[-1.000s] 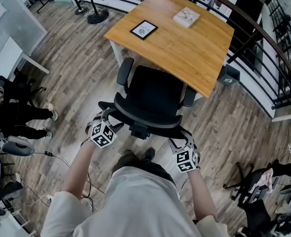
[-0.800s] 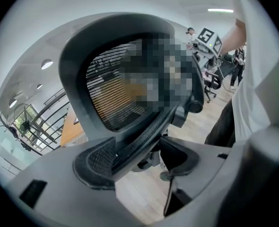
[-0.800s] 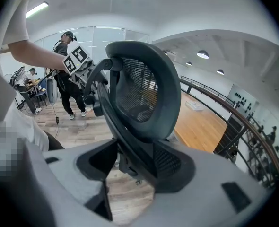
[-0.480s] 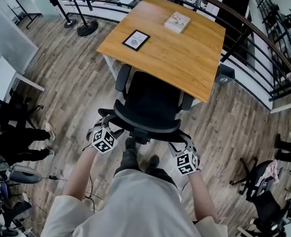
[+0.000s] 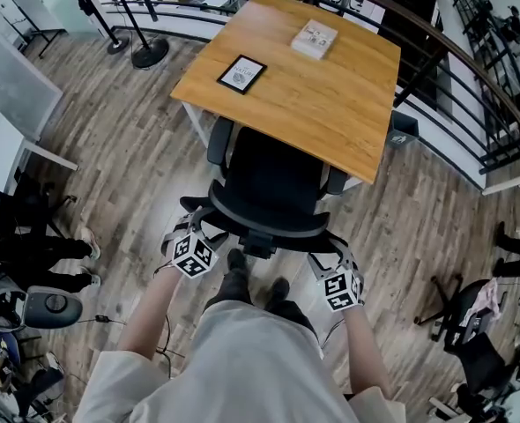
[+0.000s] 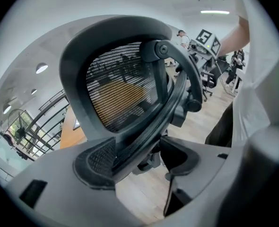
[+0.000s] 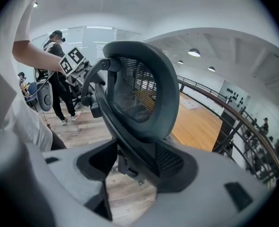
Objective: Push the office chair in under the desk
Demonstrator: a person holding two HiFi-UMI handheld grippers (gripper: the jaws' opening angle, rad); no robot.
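A black mesh office chair [image 5: 273, 179] stands at the near edge of the wooden desk [image 5: 313, 95], its seat partly beneath the top. My left gripper [image 5: 196, 236] holds the left side of the chair's back frame, and my right gripper [image 5: 329, 263] holds the right side. In the left gripper view the curved back frame [image 6: 172, 103] runs between the jaws of my left gripper [image 6: 139, 157]. The right gripper view shows the same backrest [image 7: 139, 93] clamped in my right gripper [image 7: 135, 162], with the desk [image 7: 196, 122] beyond it.
On the desk lie a framed picture [image 5: 241, 73] and a book [image 5: 315, 39]. A dark railing [image 5: 454, 86] curves behind the desk. A stanchion base [image 5: 150, 55] stands at the far left, another chair [image 5: 471, 315] at the right, and a seated person's legs [image 5: 31, 245] at the left.
The chair has rolled forward toward the desk, with both grippers still on its back. The person has stepped forward behind it.
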